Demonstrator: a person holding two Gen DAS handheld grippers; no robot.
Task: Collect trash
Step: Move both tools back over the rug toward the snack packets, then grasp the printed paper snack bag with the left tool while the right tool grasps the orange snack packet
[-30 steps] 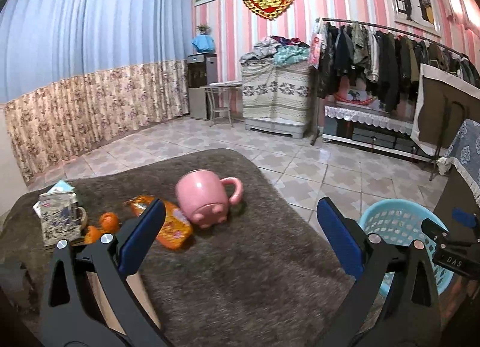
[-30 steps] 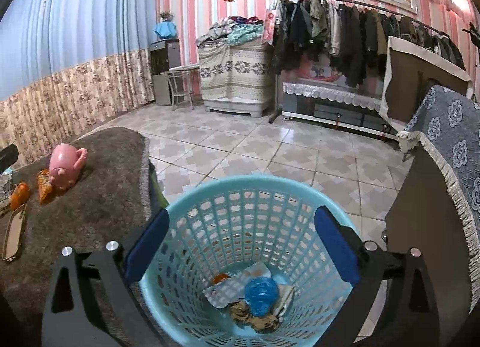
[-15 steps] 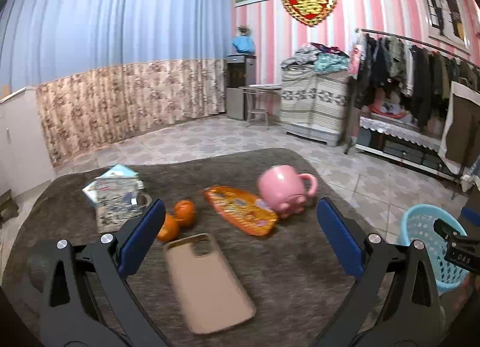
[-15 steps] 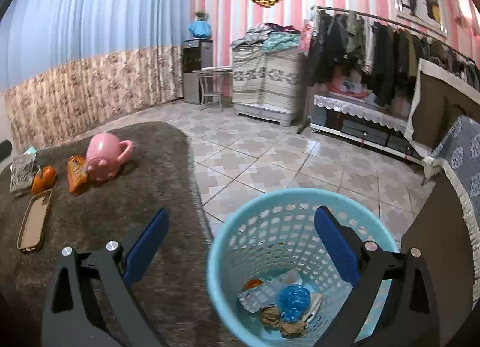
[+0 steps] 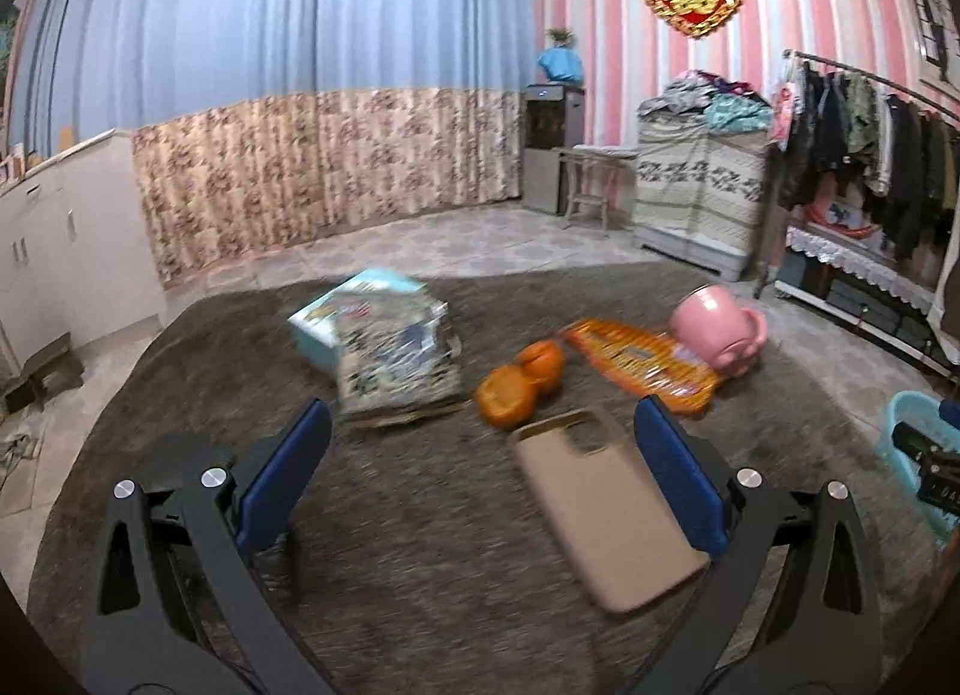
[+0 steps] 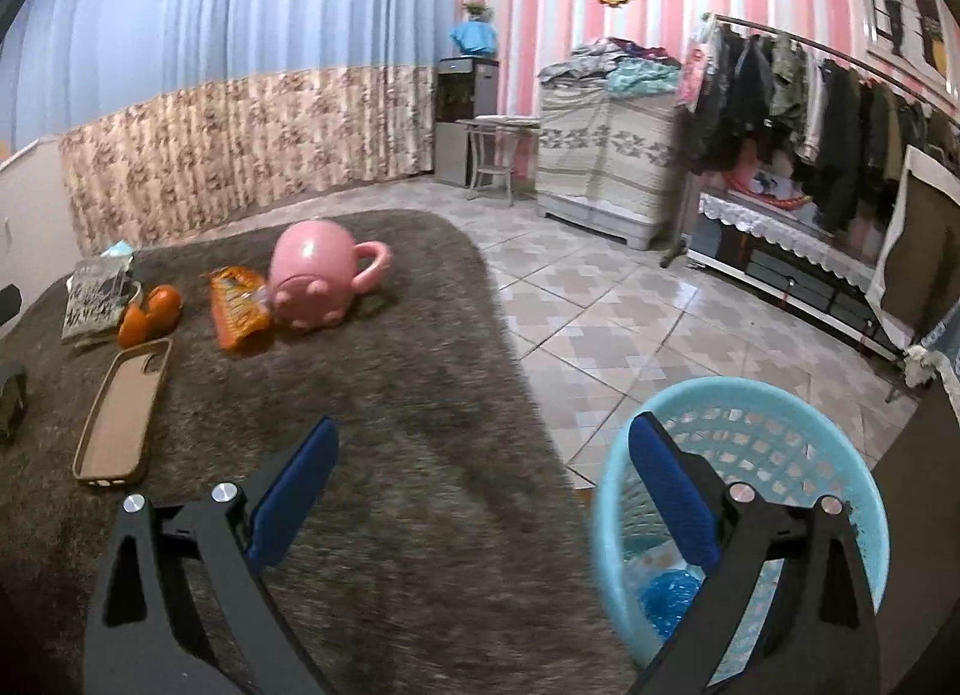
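Note:
An orange snack wrapper (image 5: 642,359) lies flat on the grey-brown cloth beside a pink mug (image 5: 717,329); the right wrist view shows the wrapper (image 6: 239,306) too. A crumpled printed packet (image 5: 393,353) rests on a light-blue box. The light-blue trash basket (image 6: 774,437) stands on the floor at the table's right, with blue and other trash inside. My left gripper (image 5: 480,479) hangs open above the cloth, near a tan phone case (image 5: 606,506). Over the table's right edge my right gripper (image 6: 483,494) is open and empty, next to the basket.
Two oranges (image 5: 522,383) sit between the packet and the wrapper. The tan phone case (image 6: 123,413) lies near the table's front. The basket (image 5: 921,455) peeks in at the far right of the left view. A clothes rack (image 6: 810,113) and tiled floor lie beyond.
Both views have swung left. The left gripper now faces the packet, oranges and phone case. The right gripper has moved off the basket toward the table. Both stay open.

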